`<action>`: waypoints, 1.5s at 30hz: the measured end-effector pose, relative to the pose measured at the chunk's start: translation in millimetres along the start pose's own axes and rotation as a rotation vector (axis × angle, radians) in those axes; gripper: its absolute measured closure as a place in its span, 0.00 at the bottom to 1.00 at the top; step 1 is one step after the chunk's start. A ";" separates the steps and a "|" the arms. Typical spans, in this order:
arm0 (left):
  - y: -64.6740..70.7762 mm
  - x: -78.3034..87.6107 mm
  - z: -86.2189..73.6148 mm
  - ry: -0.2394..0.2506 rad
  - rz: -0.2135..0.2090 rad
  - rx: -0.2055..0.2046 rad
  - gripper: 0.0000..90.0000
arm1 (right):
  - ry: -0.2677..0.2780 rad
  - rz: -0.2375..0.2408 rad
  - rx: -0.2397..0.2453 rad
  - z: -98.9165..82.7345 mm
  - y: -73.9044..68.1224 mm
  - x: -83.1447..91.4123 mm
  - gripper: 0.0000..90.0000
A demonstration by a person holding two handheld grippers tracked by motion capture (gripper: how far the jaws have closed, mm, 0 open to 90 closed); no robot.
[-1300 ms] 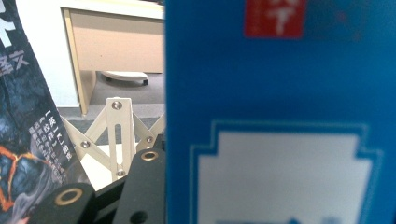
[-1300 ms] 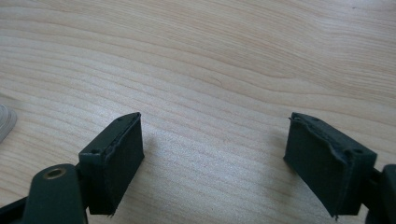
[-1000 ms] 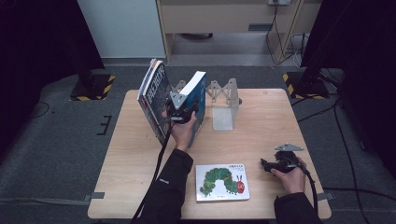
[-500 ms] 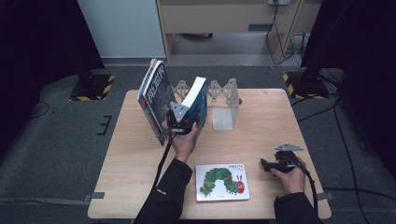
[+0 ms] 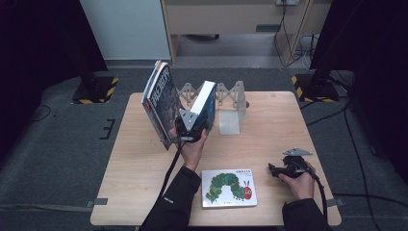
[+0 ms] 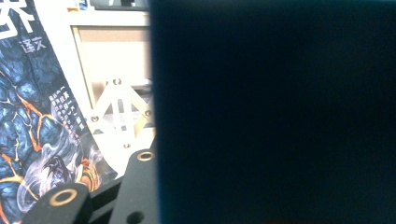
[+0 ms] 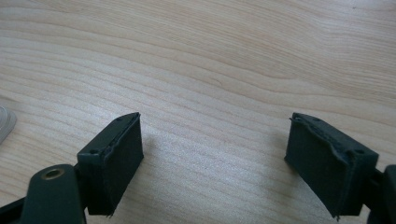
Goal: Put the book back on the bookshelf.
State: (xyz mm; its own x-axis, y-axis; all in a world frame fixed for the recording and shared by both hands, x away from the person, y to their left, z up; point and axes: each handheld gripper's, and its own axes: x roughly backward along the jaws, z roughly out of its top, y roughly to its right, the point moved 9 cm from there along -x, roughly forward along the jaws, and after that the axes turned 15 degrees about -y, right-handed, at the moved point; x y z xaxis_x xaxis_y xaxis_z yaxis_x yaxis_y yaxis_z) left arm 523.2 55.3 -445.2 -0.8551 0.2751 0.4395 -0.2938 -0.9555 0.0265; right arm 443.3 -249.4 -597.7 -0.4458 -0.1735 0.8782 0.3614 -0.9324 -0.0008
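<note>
Left hand-held gripper [image 5: 192,126] raised over the far-left part of the light wooden tabletop [image 5: 134,159], its jaws closed on a thick dark-blue hardcover book [image 5: 204,103] — the book is held upright, tilted a little, white page edges facing the person. In the left gripper view the book's dark cover [image 6: 275,112] blocks most of the frame.

Just to the left of it, a large paperback with a blue, marbled cover and white lettering [image 5: 161,103] stands leaning, close to the held book but whether they touch I cannot tell. Behind both, a pale expanding lattice-style book rack [image 5: 231,94] with an upright end plate.

Right hand-held gripper [image 5: 279,169] rests low at the near-right of the tabletop, jaws standing well apart with nothing between them — bare wood shows in the gap.

Flat picture book, white cover with a green caterpillar [image 5: 229,187], lies at the near edge between the two forearms.
</note>
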 end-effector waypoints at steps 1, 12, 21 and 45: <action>0.6 -0.5 0.2 0.000 0.005 0.000 0.65 | 0.000 0.001 0.001 0.0 -0.1 0.0 0.21; -0.6 -15.4 7.0 0.009 0.003 0.018 0.64 | 0.002 0.002 0.002 0.8 -0.4 -0.3 0.21; -4.3 -25.8 11.5 -0.002 -0.002 0.034 0.65 | 0.004 0.002 0.006 1.7 -0.7 -0.8 0.21; -2.2 -3.0 -22.2 -0.027 -0.059 0.020 0.66 | 0.002 0.003 0.008 1.4 -1.8 -0.7 0.21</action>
State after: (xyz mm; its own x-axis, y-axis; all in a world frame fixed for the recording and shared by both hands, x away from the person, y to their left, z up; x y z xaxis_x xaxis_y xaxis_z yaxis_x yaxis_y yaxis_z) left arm 516.9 59.0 -466.6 -0.8247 0.3280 0.4607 -0.3342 -0.9398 0.0710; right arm 444.2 -247.2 -597.6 -0.4462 -0.1769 0.8772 0.3692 -0.9293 0.0004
